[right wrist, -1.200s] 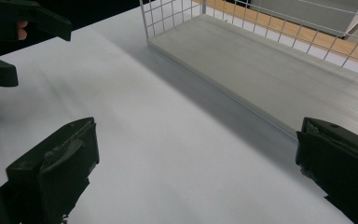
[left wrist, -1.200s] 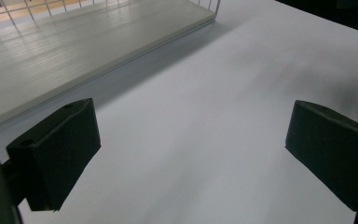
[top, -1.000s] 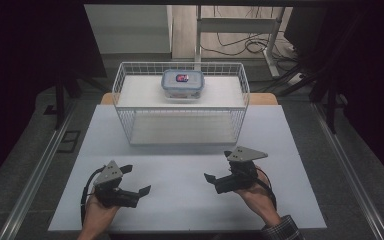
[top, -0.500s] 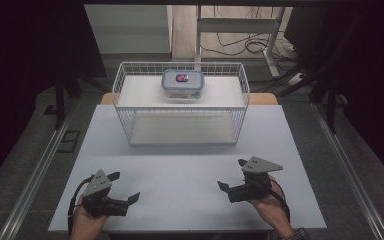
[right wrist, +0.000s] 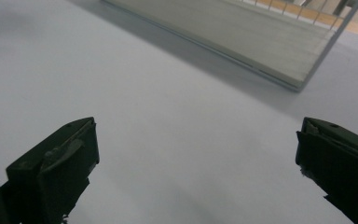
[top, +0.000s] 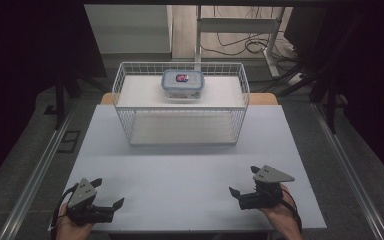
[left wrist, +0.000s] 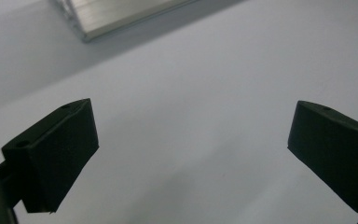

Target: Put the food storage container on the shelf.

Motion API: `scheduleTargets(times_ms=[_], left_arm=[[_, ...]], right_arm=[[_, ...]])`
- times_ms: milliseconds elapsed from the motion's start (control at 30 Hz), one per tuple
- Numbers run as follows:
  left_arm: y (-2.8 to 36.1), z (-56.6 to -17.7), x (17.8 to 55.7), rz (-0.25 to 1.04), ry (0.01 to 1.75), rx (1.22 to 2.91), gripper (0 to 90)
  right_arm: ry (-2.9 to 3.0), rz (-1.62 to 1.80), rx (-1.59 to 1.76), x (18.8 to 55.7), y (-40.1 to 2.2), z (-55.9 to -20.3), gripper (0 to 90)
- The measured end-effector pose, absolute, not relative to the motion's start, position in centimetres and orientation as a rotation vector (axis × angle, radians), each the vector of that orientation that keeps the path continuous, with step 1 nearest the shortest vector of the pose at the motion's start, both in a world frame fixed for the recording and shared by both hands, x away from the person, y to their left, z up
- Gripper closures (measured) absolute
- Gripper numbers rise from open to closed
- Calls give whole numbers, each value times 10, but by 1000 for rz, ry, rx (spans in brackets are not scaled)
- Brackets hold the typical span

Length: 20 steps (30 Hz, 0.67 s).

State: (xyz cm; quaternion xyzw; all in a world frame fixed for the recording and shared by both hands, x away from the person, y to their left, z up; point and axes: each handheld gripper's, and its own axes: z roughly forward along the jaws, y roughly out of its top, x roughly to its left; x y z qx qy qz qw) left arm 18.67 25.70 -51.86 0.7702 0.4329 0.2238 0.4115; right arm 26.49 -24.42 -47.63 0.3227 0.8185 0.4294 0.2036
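The white table took most of the space, and on its far half stood the wire basket, a big white cage with a pale board as its floor. Inside the basket, against its far wall and a little left of the middle, sat the lidded plastic container, clear with a red and blue label on the lid; it was well apart from both tools. The biggest change was in the hands: a second ago both were farther up on the table, and half a second ago already lower, and now they had come back almost to the near edge. The left gripper lay at the near left corner, the right gripper at the near right, each pointing inward to the middle. In the left gripper view the jaws stood wide apart with bare table between them, and in the right gripper view it was the same, with the near corner of the basket ahead. Nothing was held. I judged that this drawing back meant either the work with the container was finished, or it was not yet begun; the container itself had not moved at all.
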Motion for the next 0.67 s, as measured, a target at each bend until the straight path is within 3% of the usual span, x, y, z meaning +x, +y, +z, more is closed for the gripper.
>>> scheduleTargets(times_ms=[667], left_arm=[[271, -543, 188, 491, 1213, 2008, 0]], right_arm=[[2403, 959, 988, 260, -255, -514, 0]])
